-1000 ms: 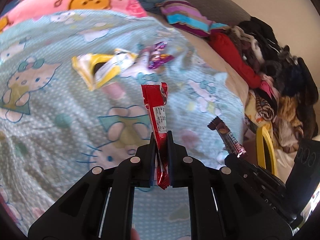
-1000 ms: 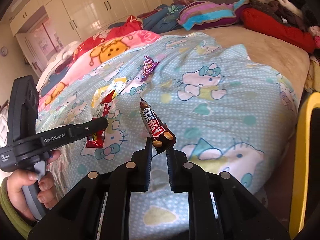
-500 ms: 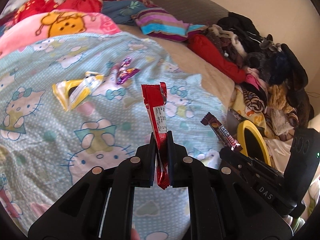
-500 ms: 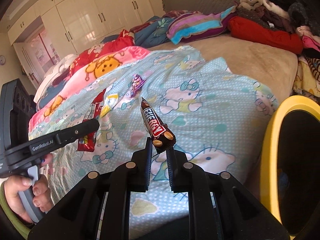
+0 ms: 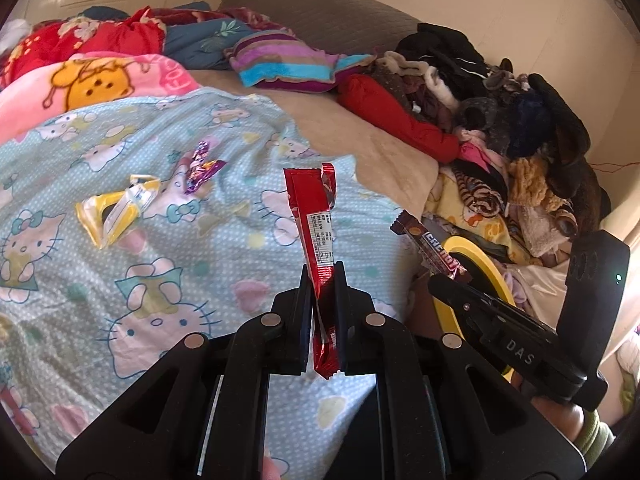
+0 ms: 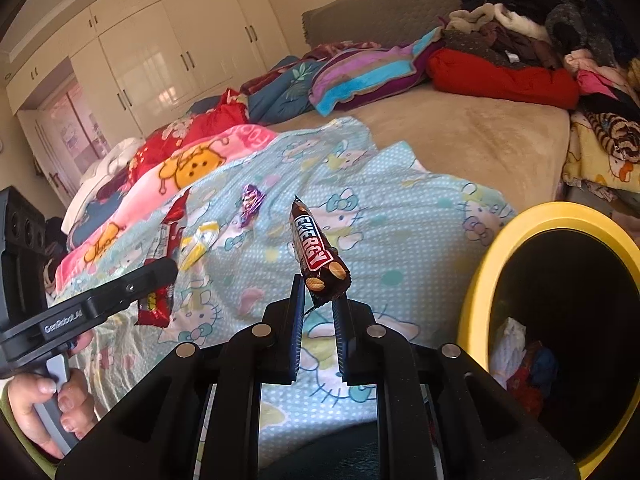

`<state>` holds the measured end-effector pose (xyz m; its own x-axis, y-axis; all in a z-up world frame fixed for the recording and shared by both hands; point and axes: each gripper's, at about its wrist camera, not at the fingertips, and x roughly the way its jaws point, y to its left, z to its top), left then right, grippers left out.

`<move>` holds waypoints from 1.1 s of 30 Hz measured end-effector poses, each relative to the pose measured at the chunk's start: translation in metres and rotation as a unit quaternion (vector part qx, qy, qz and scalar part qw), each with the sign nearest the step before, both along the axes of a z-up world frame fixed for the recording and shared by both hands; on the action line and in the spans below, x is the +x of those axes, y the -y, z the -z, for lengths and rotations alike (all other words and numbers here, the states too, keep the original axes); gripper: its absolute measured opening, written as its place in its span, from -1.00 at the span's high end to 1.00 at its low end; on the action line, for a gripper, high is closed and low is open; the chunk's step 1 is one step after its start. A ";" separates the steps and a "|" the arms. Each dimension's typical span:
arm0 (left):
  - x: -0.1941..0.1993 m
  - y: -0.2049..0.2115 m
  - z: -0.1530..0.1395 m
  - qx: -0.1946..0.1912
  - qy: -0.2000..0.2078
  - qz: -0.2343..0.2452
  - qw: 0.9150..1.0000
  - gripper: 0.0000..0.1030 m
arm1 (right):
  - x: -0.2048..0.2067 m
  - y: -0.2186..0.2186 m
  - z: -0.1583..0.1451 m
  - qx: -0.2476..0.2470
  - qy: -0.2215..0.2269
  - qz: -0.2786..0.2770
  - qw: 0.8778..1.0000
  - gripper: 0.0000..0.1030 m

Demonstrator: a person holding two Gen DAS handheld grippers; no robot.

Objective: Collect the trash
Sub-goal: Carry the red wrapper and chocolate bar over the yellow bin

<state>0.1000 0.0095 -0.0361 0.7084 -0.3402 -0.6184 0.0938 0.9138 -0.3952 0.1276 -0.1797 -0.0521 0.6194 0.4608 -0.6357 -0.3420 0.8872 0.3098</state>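
Note:
My left gripper [image 5: 323,276] is shut on a red snack wrapper [image 5: 314,222] that stands upright between its jaws, above the blue cartoon blanket [image 5: 120,280]. The right gripper [image 6: 319,294] is shut on a brown "Energy" bar wrapper [image 6: 318,254], held up beside the yellow-rimmed bin [image 6: 480,264] at the bed's edge. From the left wrist view the right gripper [image 5: 440,276] and its brown wrapper [image 5: 434,250] hang over the bin [image 5: 490,264]. A yellow wrapper [image 5: 116,210] and a purple wrapper [image 5: 202,166] lie on the blanket.
The bin holds some trash at its bottom [image 6: 520,364]. A heap of clothes [image 5: 500,128] fills the right side of the bed, with pillows [image 5: 288,60] and folded blankets [image 5: 92,80] behind. White wardrobes [image 6: 160,52] line the far wall. A hand [image 6: 40,404] grips the left tool.
Both grippers rose and swung right toward the yellow bin, each keeping its wrapper. The bin's dark opening has come into the right wrist view.

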 end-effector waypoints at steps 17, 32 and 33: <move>-0.009 0.042 -0.018 0.004 0.024 0.051 0.998 0.90 | -0.003 0.067 -0.013 0.017 0.009 0.081 0.997 0.73; -0.013 0.087 -0.021 0.019 0.035 0.104 0.994 0.90 | -0.006 0.128 -0.011 0.036 0.003 0.147 0.988 0.73; -0.014 0.091 -0.021 0.020 0.036 0.107 0.993 0.90 | -0.006 0.131 -0.011 0.037 0.002 0.151 0.988 0.74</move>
<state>0.0865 -0.0812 -0.0152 0.6647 -0.4642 -0.5855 0.3149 0.8846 -0.3439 0.1217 -0.3112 -0.0410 0.7385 0.3005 -0.6036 -0.0675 0.9237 0.3772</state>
